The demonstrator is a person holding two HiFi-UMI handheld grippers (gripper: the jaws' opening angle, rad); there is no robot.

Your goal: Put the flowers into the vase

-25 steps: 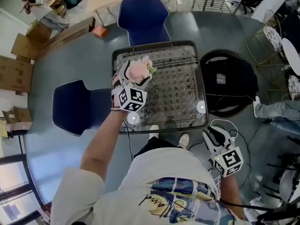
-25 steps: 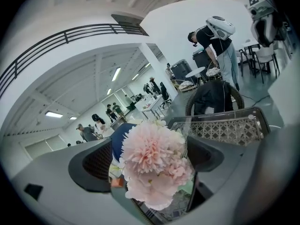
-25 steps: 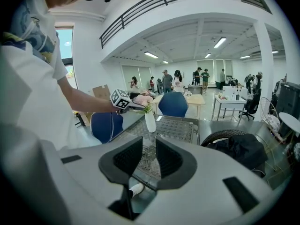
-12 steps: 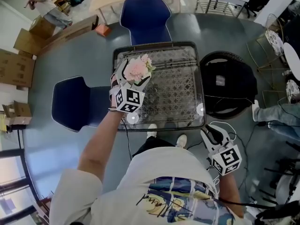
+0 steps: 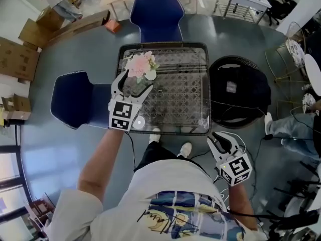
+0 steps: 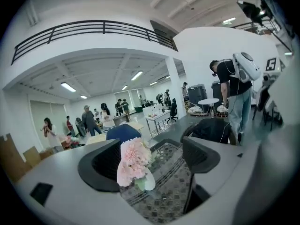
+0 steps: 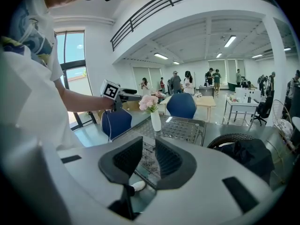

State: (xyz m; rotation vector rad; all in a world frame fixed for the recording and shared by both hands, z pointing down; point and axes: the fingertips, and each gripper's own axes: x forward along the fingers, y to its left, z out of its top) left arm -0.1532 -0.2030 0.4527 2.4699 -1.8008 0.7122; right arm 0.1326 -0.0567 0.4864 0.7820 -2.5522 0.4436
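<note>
So at this point the flowers (image 5: 140, 63) were already sitting in the vase (image 5: 150, 75), a slim white one standing upright near the far left corner of the glass table (image 5: 208, 84), stems straight down and the pink heads bunched on top. The left gripper (image 5: 134, 84) was just on the person's side of the vase, pointing right at it. Its jaws were wide apart and had just been closing a little, with the bouquet lined up in the gap but beyond the tips, pads not touching anything. The right gripper (image 5: 216, 137) was well away from the vase, off the table's near right corner, jaws only slightly apart and empty. My read: job's basically done, and any tweak belongs to the left hand.
</note>
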